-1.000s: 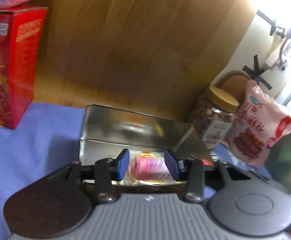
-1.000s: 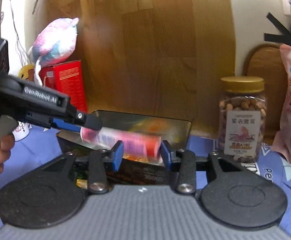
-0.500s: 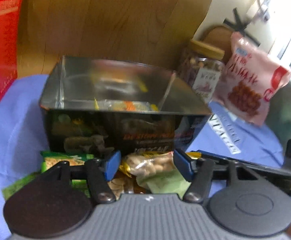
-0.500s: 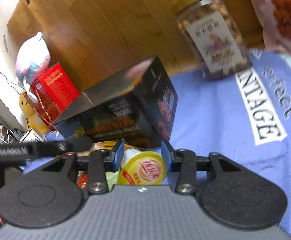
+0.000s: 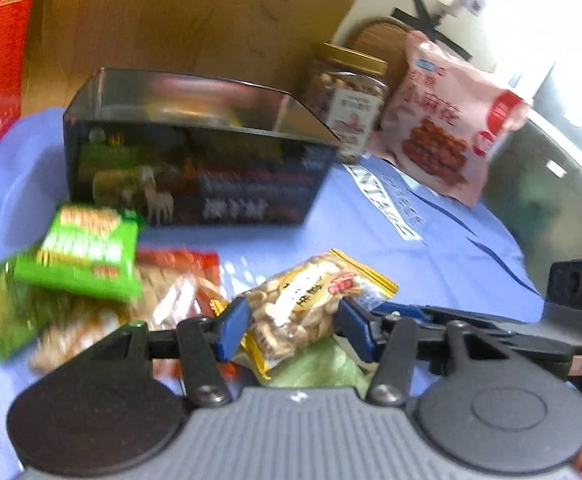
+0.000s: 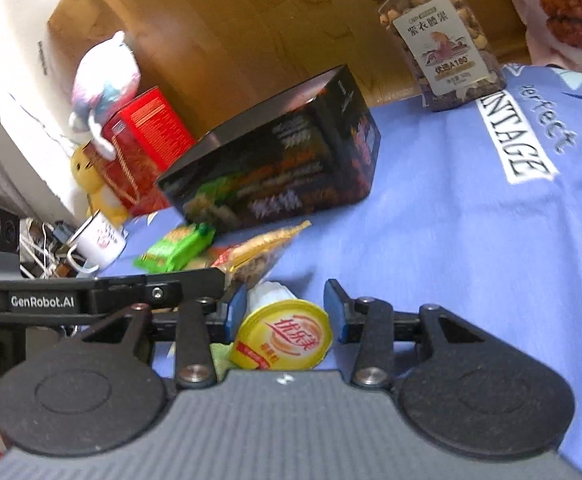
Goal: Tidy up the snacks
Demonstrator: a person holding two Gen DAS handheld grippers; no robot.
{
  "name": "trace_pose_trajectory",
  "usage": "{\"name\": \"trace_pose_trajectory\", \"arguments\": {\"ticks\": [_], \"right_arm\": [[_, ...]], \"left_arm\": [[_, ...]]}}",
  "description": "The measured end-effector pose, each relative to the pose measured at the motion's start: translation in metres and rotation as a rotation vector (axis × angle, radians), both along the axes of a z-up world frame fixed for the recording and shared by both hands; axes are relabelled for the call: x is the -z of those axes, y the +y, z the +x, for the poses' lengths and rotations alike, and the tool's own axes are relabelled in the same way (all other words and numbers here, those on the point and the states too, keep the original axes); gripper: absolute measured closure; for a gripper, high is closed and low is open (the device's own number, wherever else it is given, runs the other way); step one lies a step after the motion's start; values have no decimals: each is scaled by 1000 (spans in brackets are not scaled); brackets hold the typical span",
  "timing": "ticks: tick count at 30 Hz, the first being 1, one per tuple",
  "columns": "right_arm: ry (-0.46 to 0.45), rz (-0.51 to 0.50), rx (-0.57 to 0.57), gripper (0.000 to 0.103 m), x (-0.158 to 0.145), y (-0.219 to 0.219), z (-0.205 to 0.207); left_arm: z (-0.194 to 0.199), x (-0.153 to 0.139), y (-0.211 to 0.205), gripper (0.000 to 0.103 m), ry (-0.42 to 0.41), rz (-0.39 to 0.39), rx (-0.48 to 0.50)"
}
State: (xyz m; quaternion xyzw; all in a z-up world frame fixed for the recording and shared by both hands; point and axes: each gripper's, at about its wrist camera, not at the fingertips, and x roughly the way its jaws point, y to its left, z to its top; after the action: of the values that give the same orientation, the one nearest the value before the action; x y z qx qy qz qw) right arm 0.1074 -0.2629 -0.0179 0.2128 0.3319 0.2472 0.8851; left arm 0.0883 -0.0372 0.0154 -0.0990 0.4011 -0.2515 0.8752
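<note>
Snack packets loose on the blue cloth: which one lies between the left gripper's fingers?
The clear peanut packet with yellow edges. The green packets and the red-topped one lie off to its left.

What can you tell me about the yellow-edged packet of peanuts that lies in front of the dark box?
The peanut packet is a clear plastic pouch with yellow edges, a white label with dark characters and a small red mark. Pale nuts fill it. It looks sealed and lies flat, turned diagonally, on the blue cloth, partly over a pale green wrapper. It sits between the blue pads of the left hand-held gripper, whose jaws have just been closing; whether they press it is unclear.
</note>
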Motion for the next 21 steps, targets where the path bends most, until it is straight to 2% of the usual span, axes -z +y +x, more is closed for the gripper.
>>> {"name": "trace_pose_trajectory", "arguments": {"ticks": [5, 7, 11, 15, 17, 21], "right_arm": [[-38, -52, 11, 56, -9, -4, -31], [-89, -90, 46, 55, -18, -6, -46], [-143, -103, 103, 56, -32, -18, -66], [-170, -67, 67, 56, -38, -16, -73], [-150, -46, 32, 56, -36, -11, -61], [-14, 31, 62, 56, -30, -16, -26]], "left_arm": [[-26, -12, 14, 49, -28, -30, 13], [-33, -21, 35, 49, -41, -78, -30], [-42, -32, 86, 49, -37, -169, -143], [-41, -26, 127, 48, 23, -245, -238], [-35, -22, 127, 48, 75, -287, -219], [-22, -17, 97, 48, 124, -327, -130]]}}
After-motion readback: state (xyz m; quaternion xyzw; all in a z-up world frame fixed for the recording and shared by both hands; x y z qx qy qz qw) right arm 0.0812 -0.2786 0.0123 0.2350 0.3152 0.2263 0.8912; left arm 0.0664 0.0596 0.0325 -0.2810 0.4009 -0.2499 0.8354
